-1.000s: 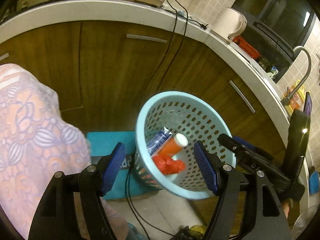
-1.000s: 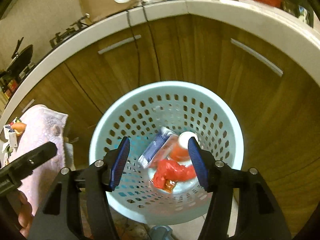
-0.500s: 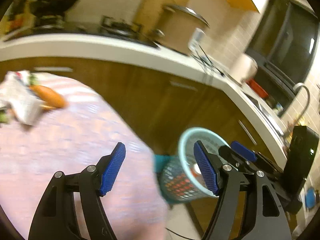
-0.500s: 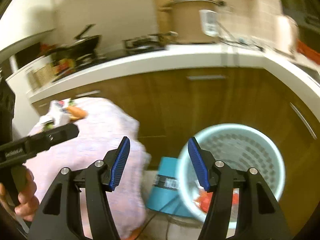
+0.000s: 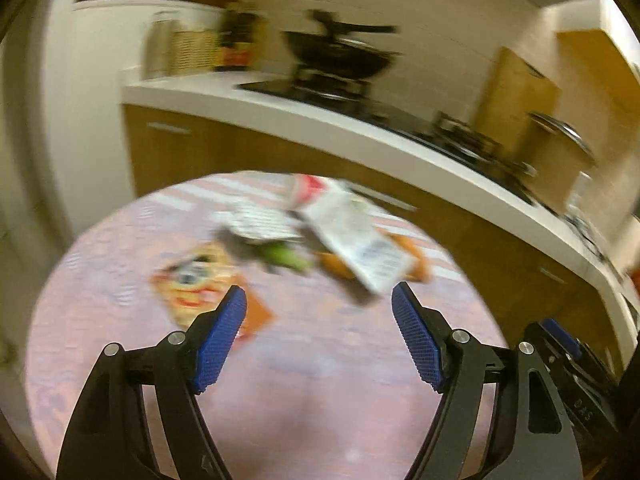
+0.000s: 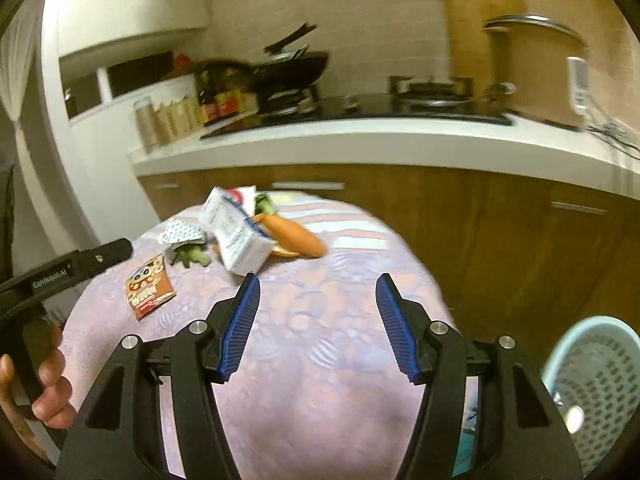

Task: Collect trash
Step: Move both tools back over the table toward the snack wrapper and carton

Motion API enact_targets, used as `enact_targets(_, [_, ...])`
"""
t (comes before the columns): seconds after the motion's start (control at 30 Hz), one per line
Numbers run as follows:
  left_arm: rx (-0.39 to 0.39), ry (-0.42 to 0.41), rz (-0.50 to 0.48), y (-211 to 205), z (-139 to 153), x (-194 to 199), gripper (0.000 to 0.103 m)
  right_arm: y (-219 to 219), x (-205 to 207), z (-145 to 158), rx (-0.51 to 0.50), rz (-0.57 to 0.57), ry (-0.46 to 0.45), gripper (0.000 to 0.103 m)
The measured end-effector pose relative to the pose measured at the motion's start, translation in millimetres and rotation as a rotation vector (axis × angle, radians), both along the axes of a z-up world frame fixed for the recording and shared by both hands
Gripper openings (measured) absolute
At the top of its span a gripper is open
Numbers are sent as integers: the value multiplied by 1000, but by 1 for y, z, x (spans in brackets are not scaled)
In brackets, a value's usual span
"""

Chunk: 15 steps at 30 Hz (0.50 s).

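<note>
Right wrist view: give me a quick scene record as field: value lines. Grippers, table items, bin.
left gripper: open, empty, above the table
right gripper: open, empty, above the table
table: pink patterned cloth
white carton: lying on its side, far end of table
carrot: beside the carton, touching it
blister pack: left of the carton
green scrap: under the blister pack's edge
orange sachet: flat, apart from the pile
blue basket: on the floor, right of the table

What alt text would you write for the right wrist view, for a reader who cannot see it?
The open right gripper hovers over a pink patterned tablecloth strewn with a white milk carton, an orange carrot and a red snack sachet. A pale blue perforated plastic basket sits at lower right.
</note>
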<state>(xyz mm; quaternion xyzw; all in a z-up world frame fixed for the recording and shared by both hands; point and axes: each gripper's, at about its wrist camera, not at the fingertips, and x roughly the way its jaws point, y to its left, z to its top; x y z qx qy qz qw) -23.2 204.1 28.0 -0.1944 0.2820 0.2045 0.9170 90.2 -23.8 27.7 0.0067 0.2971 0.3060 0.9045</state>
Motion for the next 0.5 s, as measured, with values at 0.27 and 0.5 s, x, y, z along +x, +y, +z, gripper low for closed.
enact_targets(0.27, [-106,166,160,78,-48,12,80,61,14,-46,-80,89,72,56])
enact_targets(0.5, [-103,251,129,88,-73,39,88,61,16,-50,-88,117,89,56])
